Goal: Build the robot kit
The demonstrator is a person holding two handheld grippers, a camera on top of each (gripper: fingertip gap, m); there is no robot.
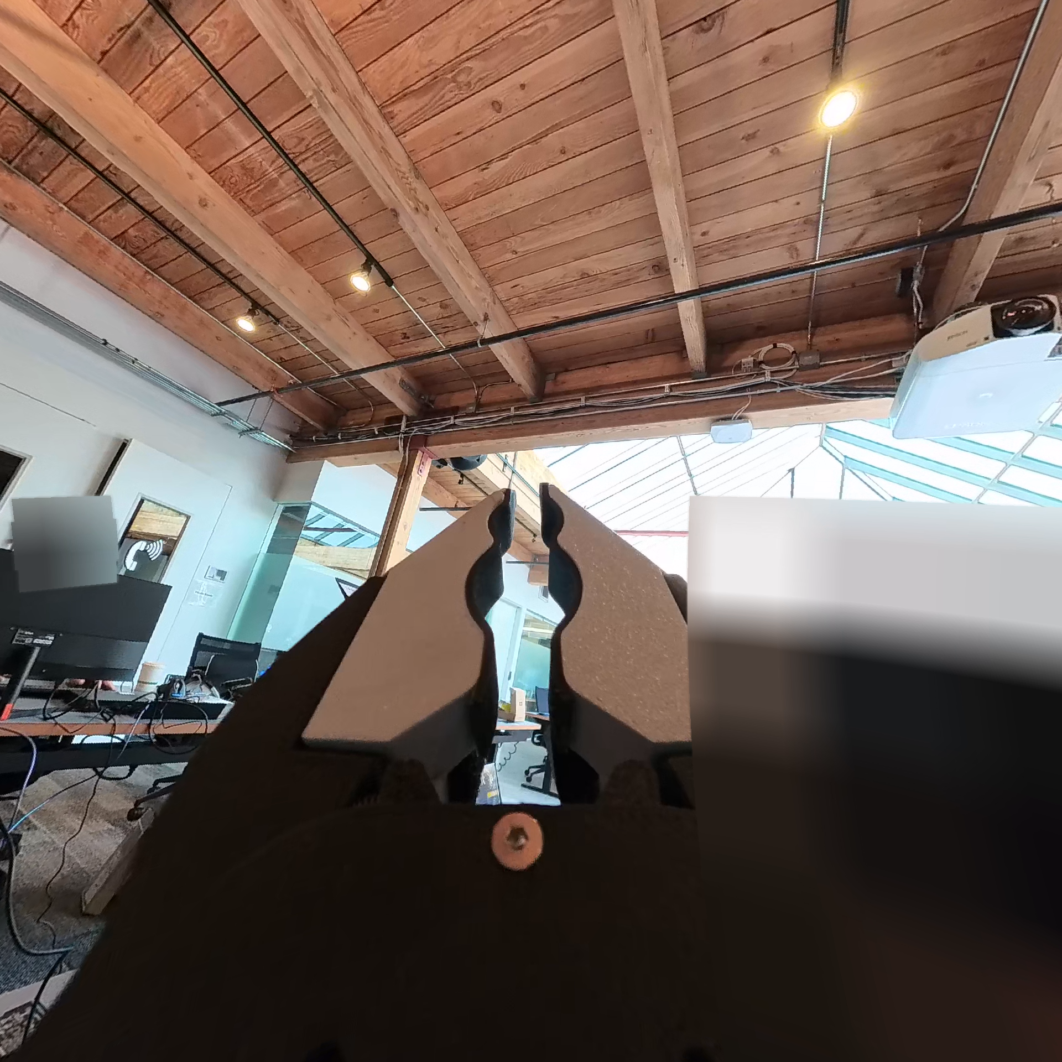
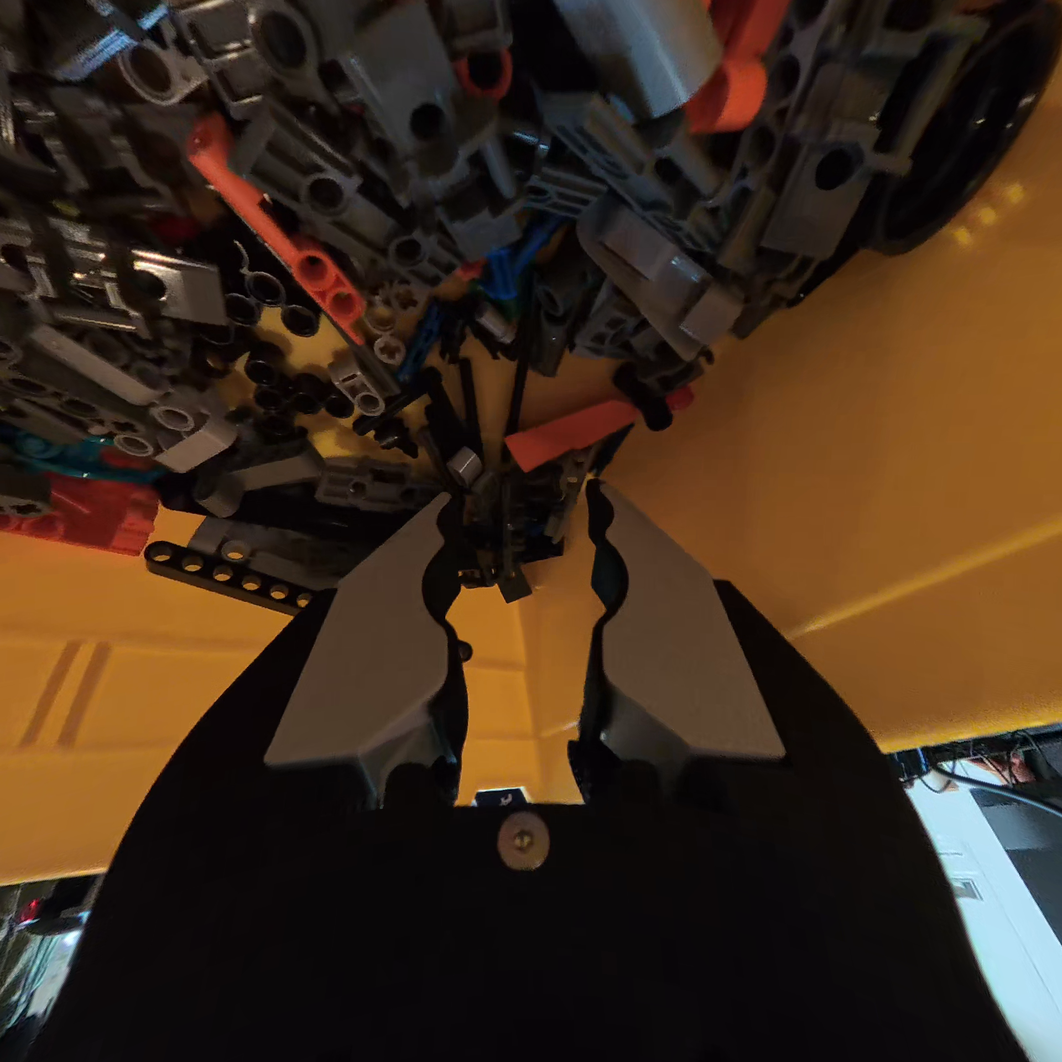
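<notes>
My right gripper (image 2: pixel 520 495) is open and points into a yellow bin (image 2: pixel 833 460) that holds a heap of plastic building pieces (image 2: pixel 345 201) in grey, black, orange and blue. Its fingertips sit on either side of a small clump of dark pieces (image 2: pixel 511 534) without closing on it. An orange flat piece (image 2: pixel 566 439) lies just past the tips, and a black beam with holes (image 2: pixel 230 574) lies to the left. My left gripper (image 1: pixel 526 506) points up at a wooden ceiling. Its jaws are nearly together with only a narrow gap, and nothing is between them.
In the left wrist view a white projector (image 1: pixel 982 373) hangs at the upper right and a black pipe (image 1: pixel 632 310) crosses under the beams. A desk (image 1: pixel 86 727) with monitors and cables stands at the lower left. A black tyre (image 2: pixel 965 172) sits at the bin's upper right. Left tips to right tips: about 50 cm.
</notes>
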